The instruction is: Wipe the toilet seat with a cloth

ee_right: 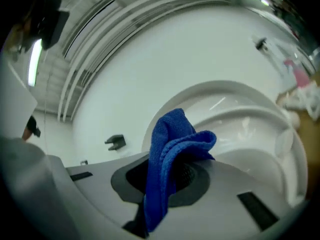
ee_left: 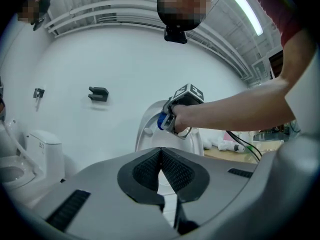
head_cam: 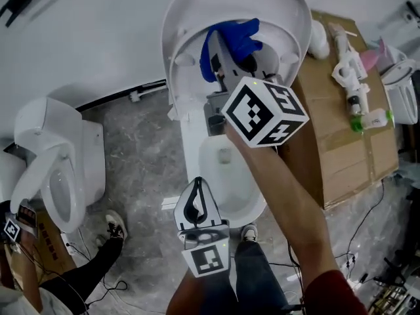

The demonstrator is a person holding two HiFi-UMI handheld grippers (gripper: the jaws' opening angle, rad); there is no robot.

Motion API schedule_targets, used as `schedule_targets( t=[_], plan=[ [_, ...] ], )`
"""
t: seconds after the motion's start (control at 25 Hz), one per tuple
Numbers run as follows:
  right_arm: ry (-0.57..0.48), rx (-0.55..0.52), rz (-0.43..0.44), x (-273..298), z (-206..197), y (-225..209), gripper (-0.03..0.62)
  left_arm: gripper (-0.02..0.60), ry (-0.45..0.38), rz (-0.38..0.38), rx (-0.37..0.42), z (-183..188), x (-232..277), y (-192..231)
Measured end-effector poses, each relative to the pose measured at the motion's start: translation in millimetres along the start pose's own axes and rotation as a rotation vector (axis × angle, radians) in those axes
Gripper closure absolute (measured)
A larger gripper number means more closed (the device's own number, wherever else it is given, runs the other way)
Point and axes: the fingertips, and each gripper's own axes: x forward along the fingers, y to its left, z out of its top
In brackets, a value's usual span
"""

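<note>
Nearest, the left gripper (ee_left: 161,156) points level, its jaws pressed together on nothing. Beyond it the right forearm (head_cam: 289,195) stretches forward. The right gripper (ee_right: 170,181) pinches a blue cloth (ee_right: 172,139), with the raised toilet seat (ee_right: 250,115) just ahead of its tips.

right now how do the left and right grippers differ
The left gripper's fingers are shut on nothing; the right gripper's fingers are shut on the blue cloth. The left gripper hangs back at the front of the toilet; the right gripper is up by the raised seat. Both share the same grey build.
</note>
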Motion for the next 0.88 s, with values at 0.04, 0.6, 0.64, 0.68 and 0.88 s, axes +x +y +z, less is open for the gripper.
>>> schedule_targets(
  t=[0.04, 0.6, 0.64, 0.68, 0.88],
  plan=[
    [0.018, -0.090, -0.023, -1.6, 2.2, -4.7, 0.537, 0.566, 0.001, -0.002, 0.003, -0.2, 1.6, -0.6],
    [0.093, -0.332, -0.153, -41.1, 39.3, -84.7, 0.537, 0.566, -0.016, -0.016, 0.013, 2.2, 26.9, -18.9],
    [0.103, -0.347, -0.156, -44.4, 39.4, -90.0, 0.537, 0.566, -0.018, -0.021, 0.014, 1.9, 28.1, -21.9],
    [0.114, -0.351, -0.159, -47.9, 39.4, -95.3, 0.537, 0.566, -0.015, -0.028, 0.012, 0.4, 28.6, -25.6],
    [0.151, -0.300, -0.180, -61.2, 39.2, -124.2, 0.537, 0.566, -0.001, -0.043, 0.008, -7.5, 33.1, -38.8]
  ],
)
